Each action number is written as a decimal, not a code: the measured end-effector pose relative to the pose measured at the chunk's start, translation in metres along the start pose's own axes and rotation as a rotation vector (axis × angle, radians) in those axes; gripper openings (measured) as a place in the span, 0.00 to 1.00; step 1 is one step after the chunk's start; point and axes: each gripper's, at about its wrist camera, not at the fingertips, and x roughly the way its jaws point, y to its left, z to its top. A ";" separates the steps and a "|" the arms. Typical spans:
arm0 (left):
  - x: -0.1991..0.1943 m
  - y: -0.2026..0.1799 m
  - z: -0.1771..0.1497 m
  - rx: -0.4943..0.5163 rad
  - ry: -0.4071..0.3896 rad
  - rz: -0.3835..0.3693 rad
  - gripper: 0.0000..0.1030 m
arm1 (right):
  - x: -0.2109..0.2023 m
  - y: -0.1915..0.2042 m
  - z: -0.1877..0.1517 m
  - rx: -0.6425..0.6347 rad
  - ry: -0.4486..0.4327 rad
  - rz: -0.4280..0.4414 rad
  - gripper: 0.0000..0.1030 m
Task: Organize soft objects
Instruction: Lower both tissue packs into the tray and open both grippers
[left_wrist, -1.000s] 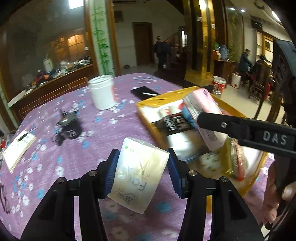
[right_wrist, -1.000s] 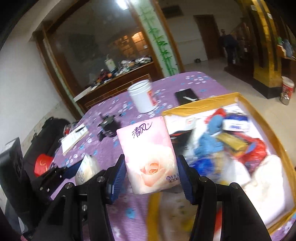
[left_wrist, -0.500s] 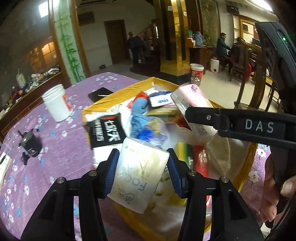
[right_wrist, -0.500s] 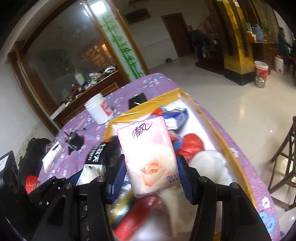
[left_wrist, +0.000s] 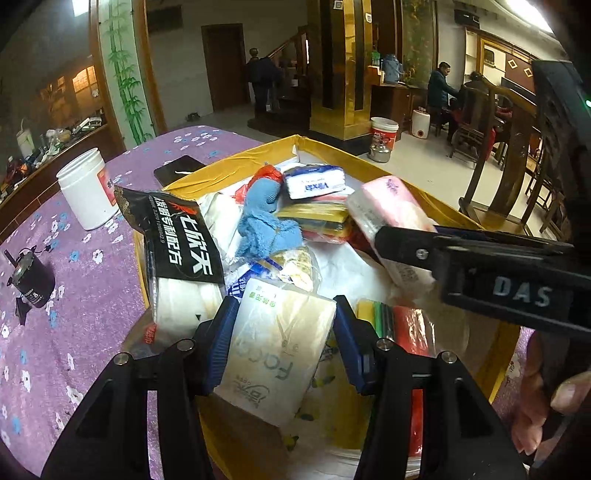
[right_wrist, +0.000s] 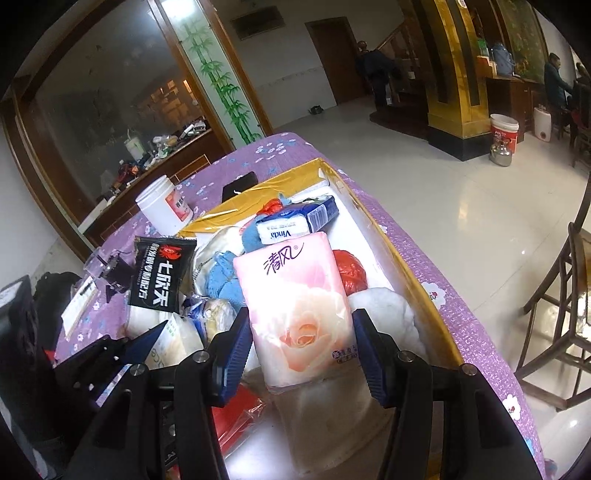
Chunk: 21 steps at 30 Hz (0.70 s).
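Note:
My left gripper (left_wrist: 282, 347) is shut on a cream tissue pack (left_wrist: 277, 354) and holds it over the near end of a yellow-rimmed box (left_wrist: 332, 146). My right gripper (right_wrist: 301, 343) is shut on a pink rose-print tissue pack (right_wrist: 299, 310), also over the box (right_wrist: 406, 266). The pink pack (left_wrist: 388, 214) and the right gripper's finger show in the left wrist view. The box holds a blue cloth (left_wrist: 262, 225), a Vinda tissue pack (left_wrist: 314, 181), a black-labelled pack (left_wrist: 177, 243), red bags and white soft items.
The box sits on a table with a purple flowered cloth (left_wrist: 85, 288). A white jar (left_wrist: 86, 188), a black phone (left_wrist: 177, 170) and a small black device (left_wrist: 31, 282) lie left of the box. Chairs (right_wrist: 561, 295) and open floor lie to the right.
Both grippers moved forward and down over the box with their packs, so its contents now look closer and larger. Both grips are unchanged.

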 end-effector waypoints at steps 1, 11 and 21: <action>0.000 -0.001 -0.001 0.003 -0.002 0.001 0.48 | 0.001 0.000 0.000 -0.001 0.001 -0.004 0.54; -0.010 -0.001 -0.009 -0.004 -0.056 0.009 0.48 | 0.008 0.011 -0.007 -0.057 -0.044 -0.058 0.56; -0.014 -0.004 -0.009 0.023 -0.080 0.033 0.54 | 0.012 0.011 -0.007 -0.039 -0.031 -0.074 0.60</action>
